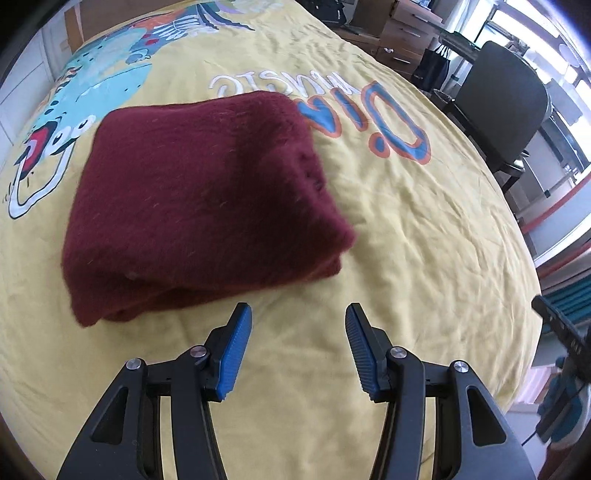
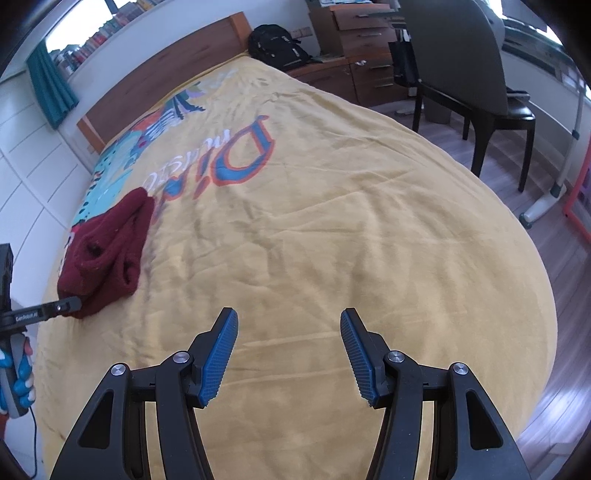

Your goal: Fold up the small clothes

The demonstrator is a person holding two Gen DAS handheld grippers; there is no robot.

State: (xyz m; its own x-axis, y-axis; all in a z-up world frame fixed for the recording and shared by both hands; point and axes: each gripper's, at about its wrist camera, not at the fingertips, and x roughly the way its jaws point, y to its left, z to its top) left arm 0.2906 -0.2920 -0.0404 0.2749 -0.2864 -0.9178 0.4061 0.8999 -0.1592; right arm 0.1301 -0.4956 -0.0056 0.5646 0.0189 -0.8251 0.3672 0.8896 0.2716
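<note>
A dark red fuzzy garment (image 1: 199, 199) lies folded into a thick rectangle on the yellow printed bedspread (image 1: 424, 221). My left gripper (image 1: 299, 314) is open and empty, just in front of the garment's near edge and a little to its right. In the right wrist view the same garment (image 2: 107, 251) lies at the far left, its folded layers showing. My right gripper (image 2: 288, 319) is open and empty over bare bedspread (image 2: 332, 229), well to the right of the garment. The left gripper's finger (image 2: 55, 308) shows at the garment's near corner.
A wooden headboard (image 2: 166, 74) stands at the far end of the bed. A black backpack (image 2: 277, 44), wooden drawers (image 2: 362, 33) and a dark chair (image 2: 465, 74) stand to the right on the wood floor. The bed's right edge drops off near the chair.
</note>
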